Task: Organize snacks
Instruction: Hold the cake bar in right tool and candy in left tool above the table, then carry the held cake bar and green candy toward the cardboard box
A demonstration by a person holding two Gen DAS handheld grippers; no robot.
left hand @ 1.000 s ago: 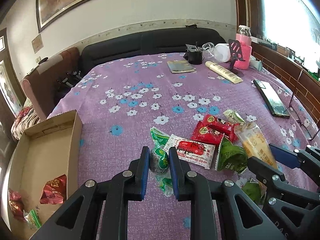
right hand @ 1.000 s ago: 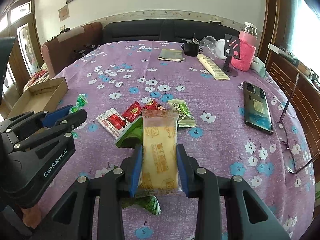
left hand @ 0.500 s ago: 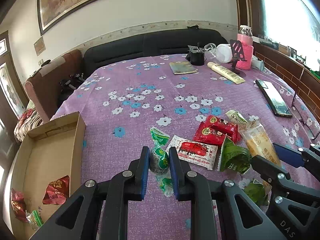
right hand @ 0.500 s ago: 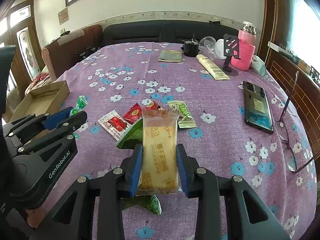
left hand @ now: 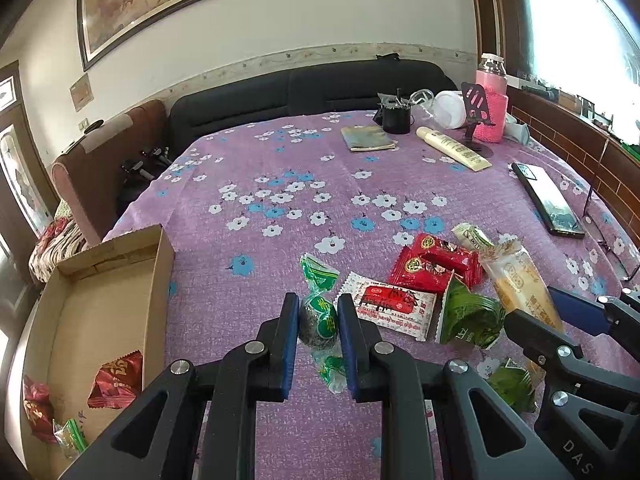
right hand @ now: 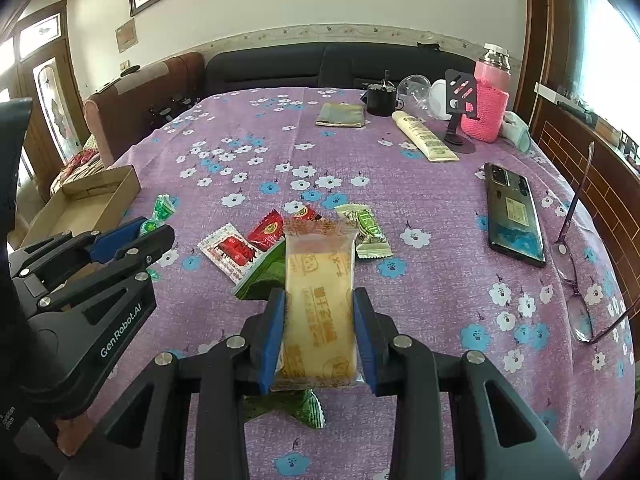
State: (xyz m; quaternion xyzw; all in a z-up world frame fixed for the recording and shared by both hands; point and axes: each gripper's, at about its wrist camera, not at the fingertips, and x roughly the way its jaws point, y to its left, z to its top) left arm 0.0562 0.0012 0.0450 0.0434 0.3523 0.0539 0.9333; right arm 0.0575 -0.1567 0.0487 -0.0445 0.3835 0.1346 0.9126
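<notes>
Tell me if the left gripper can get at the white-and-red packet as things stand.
Probably not right away. The left gripper is shut on a green wrapped candy, so its jaws are taken. The white-and-red packet lies just to its right on the tablecloth, uncovered on top, so the path looks free once the candy is dropped.

Green snack packet (right hand: pixel 308 408) half hidden under the yellow cake bar (right hand: pixel 320 300); brown cardboard box (left hand: pixel 116 288) cut off at the edge.
</notes>
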